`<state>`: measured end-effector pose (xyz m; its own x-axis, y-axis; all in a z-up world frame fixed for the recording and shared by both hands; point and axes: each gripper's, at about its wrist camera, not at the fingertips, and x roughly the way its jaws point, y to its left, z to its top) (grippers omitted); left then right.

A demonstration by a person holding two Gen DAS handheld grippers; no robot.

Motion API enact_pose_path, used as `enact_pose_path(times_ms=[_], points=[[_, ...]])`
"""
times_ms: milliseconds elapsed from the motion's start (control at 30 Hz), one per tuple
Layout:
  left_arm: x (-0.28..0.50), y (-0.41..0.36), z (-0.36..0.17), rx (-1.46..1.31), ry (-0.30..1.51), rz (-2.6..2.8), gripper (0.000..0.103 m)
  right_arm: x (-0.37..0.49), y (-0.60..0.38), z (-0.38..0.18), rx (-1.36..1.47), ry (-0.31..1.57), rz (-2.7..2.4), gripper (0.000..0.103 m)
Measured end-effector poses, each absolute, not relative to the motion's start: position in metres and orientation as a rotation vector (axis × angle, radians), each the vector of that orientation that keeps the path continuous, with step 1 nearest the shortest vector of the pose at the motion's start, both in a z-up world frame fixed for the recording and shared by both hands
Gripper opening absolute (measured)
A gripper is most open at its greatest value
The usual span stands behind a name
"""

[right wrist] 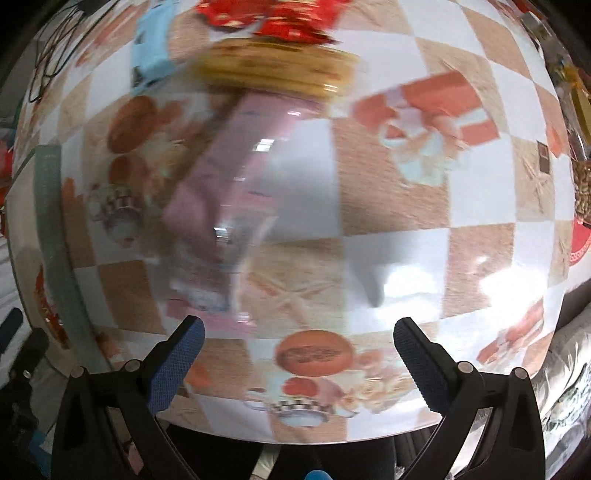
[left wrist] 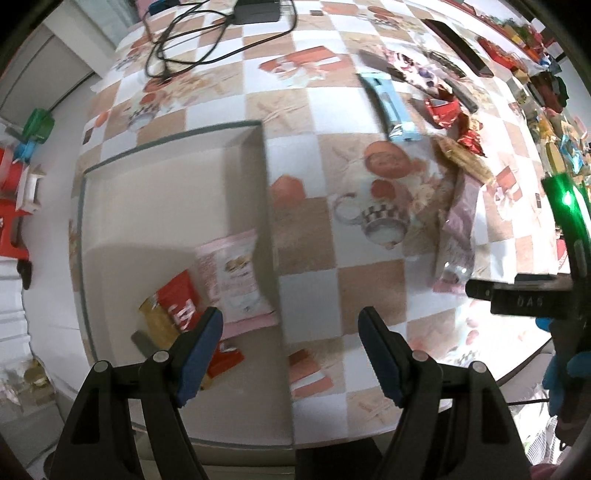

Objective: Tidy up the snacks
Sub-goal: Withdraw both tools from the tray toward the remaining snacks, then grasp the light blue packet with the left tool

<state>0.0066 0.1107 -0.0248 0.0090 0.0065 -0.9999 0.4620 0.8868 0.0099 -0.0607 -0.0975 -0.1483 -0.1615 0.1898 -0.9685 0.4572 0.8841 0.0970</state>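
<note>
A white box [left wrist: 155, 199] with a pale green rim stands at the table's left; its rim shows in the right wrist view [right wrist: 51, 229]. Inside lie a pink snack packet [left wrist: 234, 275], a red wrapper [left wrist: 181, 308] and a yellow packet [left wrist: 157, 321]. My left gripper [left wrist: 291, 332] is open and empty over the box's right wall. A long pink packet [left wrist: 460, 229] lies on the table, also in the right wrist view [right wrist: 225, 177]. My right gripper [right wrist: 297, 347] is open and empty, just short of it. A biscuit pack [right wrist: 273, 68], a blue bar [left wrist: 389, 107] and red wrappers [left wrist: 445, 112] lie beyond.
The table has a checkered orange and white cloth [left wrist: 314, 251]. Black cables [left wrist: 184, 40] and a dark adapter [left wrist: 256, 11] lie at the far left. Several more snacks and dark boxes [left wrist: 458, 46] crowd the far right. Red and green items [left wrist: 22, 162] stand off the table's left.
</note>
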Motion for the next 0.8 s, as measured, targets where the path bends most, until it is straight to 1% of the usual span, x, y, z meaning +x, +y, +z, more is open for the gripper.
enact_pose_path(times_ms=[233,300,533,667,700,800], points=[[0.026,0.071,-0.032,0.371,1.576,-0.383,0.079,-0.09,-0.136,-0.16,0.443,1.761,-0.298,0.103],[0.035,0.057,-0.037,0.371,1.609,-0.39,0.079,-0.097,-0.143,-0.163,0.438,1.765,-0.304,0.103],[0.069,0.008,-0.054,0.341,1.641,-0.397,0.079,-0.118,-0.16,-0.176,0.435,1.77,-0.287,0.103],[0.096,-0.011,-0.07,0.29,1.669,-0.354,0.079,-0.133,-0.155,-0.174,0.423,1.764,-0.281,0.103],[0.104,-0.015,-0.073,0.286,1.674,-0.346,0.079,-0.144,-0.141,-0.177,0.421,1.763,-0.279,0.103],[0.124,-0.029,-0.085,0.289,1.664,-0.324,0.079,-0.139,-0.13,-0.17,0.409,1.761,-0.272,0.103]])
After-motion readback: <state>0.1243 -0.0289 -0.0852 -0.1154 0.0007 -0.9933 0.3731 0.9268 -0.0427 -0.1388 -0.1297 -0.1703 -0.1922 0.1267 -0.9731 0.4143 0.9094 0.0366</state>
